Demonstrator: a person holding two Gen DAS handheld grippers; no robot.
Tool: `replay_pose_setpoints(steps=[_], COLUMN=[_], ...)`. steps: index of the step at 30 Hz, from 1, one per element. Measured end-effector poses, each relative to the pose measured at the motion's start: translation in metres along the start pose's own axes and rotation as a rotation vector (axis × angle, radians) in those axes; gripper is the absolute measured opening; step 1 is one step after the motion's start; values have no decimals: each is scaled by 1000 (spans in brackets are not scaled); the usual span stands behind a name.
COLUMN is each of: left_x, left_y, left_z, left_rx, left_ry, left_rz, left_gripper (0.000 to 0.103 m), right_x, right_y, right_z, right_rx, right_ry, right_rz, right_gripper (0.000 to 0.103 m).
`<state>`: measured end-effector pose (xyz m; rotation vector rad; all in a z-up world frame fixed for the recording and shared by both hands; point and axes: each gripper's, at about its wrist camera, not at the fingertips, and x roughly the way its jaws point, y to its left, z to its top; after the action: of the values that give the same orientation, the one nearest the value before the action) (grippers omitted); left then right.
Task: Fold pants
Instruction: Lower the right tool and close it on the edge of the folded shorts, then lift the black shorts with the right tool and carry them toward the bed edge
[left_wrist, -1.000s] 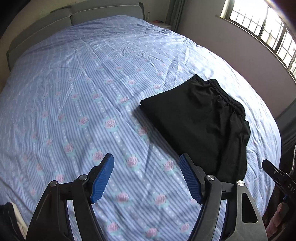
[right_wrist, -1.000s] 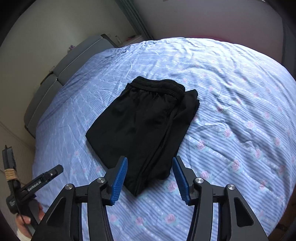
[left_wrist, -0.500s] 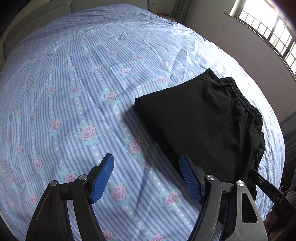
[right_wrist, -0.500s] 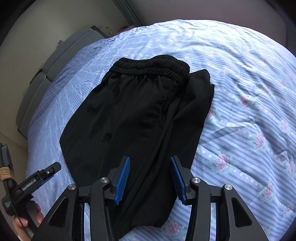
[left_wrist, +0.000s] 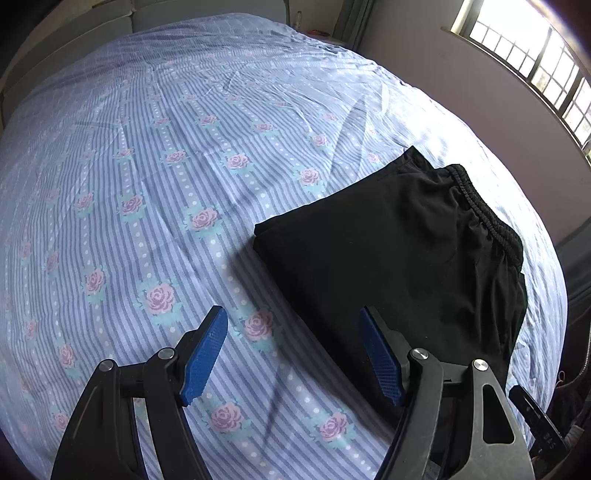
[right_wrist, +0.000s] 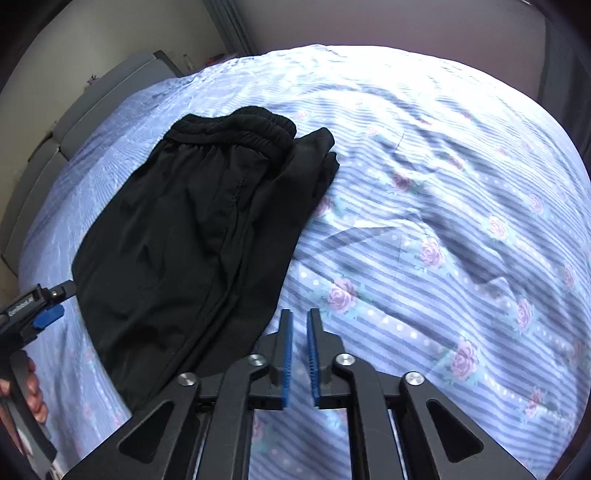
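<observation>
Since the black, elastic-waisted fabric pants (right_wrist: 192, 236) already lie folded lengthwise on the blue striped, rose-printed bedsheet (left_wrist: 155, 177), at about ten o'clock from my right gripper (right_wrist: 298, 332), I reckon the cross-fold's next. Its jaws are closing on nothing, just right of the near edge. My left gripper (left_wrist: 291, 332) is spread wide beside the hem. Tip: pinch both layers.
</observation>
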<state>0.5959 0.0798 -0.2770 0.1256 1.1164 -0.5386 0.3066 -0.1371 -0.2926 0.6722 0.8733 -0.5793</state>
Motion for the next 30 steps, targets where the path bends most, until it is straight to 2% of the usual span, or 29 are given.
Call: replay_pose_setpoints(steps=[1, 2, 4, 7, 9, 14, 18, 21, 25, 27, 29, 30], left_x=[-2, -4, -7, -10, -8, 13, 32, 41, 56, 62, 68, 70], left_y=[0, 0, 0, 2, 6, 25, 32, 32, 36, 43, 48, 48], left_z=[-1, -2, -6, -11, -13, -14, -2, 14, 28, 31, 31, 30], left_rx=[4, 12, 26, 38, 24, -89, -109, -122, -180, -251, -325, -341], left_ry=[0, 0, 5, 19, 32, 70, 80, 71, 73, 58, 53, 53], left_rz=[-6, -11, -19, -64, -110, -280, -348, -383, -489, -567, -595, -599], left_gripper=[73, 73, 73, 73, 73, 73, 71, 71, 71, 66, 46, 41], right_x=[-8, -18, -32, -34, -27, -4, 9, 12, 26, 33, 37, 39], right_y=[0, 1, 9, 23, 31, 44, 54, 62, 64, 63, 61, 61], right_z=[-2, -6, -14, -33, -50, -72, -78, -77, -68, -60, -53, -50], right_rx=[24, 58, 107, 187, 232, 259, 287, 293, 315, 336, 371, 372], right_ry=[-4, -15, -36, 38, 84, 109, 87, 77, 57, 48, 39, 35], right_rz=[30, 65, 121, 221, 256, 269, 259, 295, 316, 311, 310, 307], right_gripper=[55, 65, 65, 65, 65, 66, 66, 66, 65, 61, 56, 54])
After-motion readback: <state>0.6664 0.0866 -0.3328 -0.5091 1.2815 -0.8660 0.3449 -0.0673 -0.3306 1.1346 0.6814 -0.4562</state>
